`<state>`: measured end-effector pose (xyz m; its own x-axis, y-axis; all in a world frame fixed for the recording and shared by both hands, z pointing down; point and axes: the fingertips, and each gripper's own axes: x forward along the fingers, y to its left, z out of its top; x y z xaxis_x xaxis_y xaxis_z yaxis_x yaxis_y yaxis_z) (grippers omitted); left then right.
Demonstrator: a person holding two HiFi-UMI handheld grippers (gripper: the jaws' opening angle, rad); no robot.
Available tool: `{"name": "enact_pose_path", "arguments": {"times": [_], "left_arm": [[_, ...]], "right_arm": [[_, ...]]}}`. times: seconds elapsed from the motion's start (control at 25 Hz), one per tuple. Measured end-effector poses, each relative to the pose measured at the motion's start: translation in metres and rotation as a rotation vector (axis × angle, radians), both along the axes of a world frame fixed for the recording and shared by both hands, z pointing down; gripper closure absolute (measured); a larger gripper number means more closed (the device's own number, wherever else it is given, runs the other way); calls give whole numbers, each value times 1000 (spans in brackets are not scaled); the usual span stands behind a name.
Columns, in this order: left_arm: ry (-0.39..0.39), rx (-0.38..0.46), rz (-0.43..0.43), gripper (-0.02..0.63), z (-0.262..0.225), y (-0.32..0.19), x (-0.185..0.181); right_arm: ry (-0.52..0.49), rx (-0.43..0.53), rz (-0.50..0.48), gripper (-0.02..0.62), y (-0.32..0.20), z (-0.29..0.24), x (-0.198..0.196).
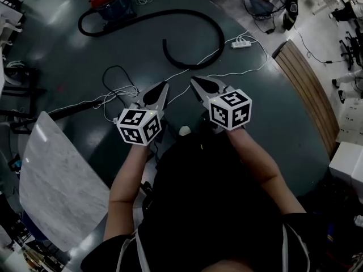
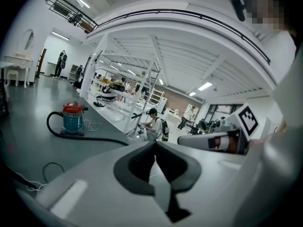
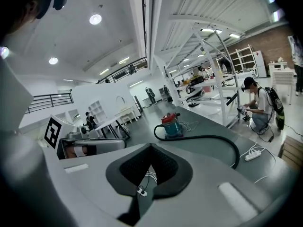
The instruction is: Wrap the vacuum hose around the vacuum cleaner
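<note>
Your left gripper (image 1: 163,85) and right gripper (image 1: 194,80): jaws pressed together, nothing held. Hose (image 1: 220,35) and vacuum cleaner (image 1: 112,2) lie well ahead.

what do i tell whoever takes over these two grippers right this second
Left gripper: jaws together, empty, held above the floor.
Right gripper: jaws together, empty, beside the left one.
Vacuum cleaner: stands on the dark floor, well ahead of both grippers.
Hose: one end at the vacuum, the rest lying in a long open curve on the floor, with its free end nearer the grippers.
White cables and a power strip lie on the floor between you and the hose.
Done: nothing yet, and the hose is untouched.
Left: pick up the hose and wind it around the vacuum.
</note>
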<state>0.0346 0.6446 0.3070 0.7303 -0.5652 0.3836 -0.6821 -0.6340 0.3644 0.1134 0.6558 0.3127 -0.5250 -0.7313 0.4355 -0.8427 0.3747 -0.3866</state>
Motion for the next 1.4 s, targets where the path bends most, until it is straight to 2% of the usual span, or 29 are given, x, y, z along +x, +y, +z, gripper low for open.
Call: {"name": "enact_pose_path", "arguments": {"times": [0.44, 0.76, 0.92, 1.16, 1.4], "left_arm": [[-23, -10, -52, 595, 12, -73, 45], [-47, -13, -77, 595, 27, -128, 105], [-70, -20, -89, 595, 35, -145, 121], [-84, -50, -99, 595, 48, -165, 138], [-132, -68, -51, 592, 66, -176, 145]], "right_arm": [[-13, -3, -33, 598, -81, 13, 49], [5, -13, -85, 598, -142, 26, 112], [-1, -33, -91, 598, -164, 37, 135], [-1, -62, -110, 598, -184, 54, 153], [-1, -103, -123, 598, -196, 73, 151]]}}
